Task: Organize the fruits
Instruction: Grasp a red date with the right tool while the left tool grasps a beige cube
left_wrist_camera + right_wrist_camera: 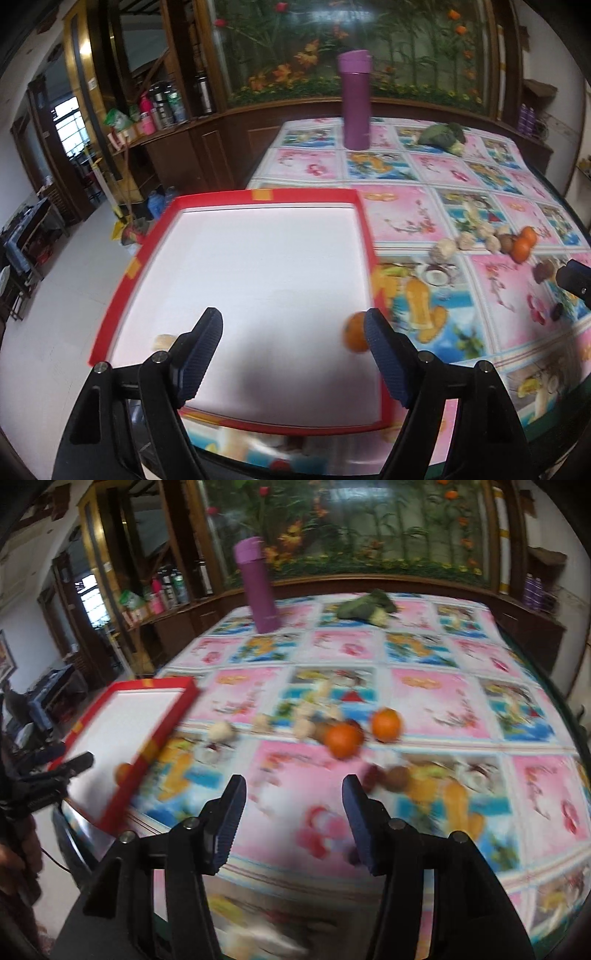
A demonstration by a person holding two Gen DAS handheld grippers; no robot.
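Note:
A white tray with a red rim lies at the table's left edge. One orange rests inside it by the right rim, and a pale small piece lies near the left rim. My left gripper hovers open over the tray, holding nothing. On the cloth to the right sit two oranges, pale round pieces and a brown fruit. My right gripper is open above the cloth, short of this cluster. The tray is at its left.
A tall purple bottle stands at the table's far side, with a green leafy vegetable to its right. The floral tablecloth covers the table. Shelves with bottles line the wall to the left. A person's sleeve shows at the left edge.

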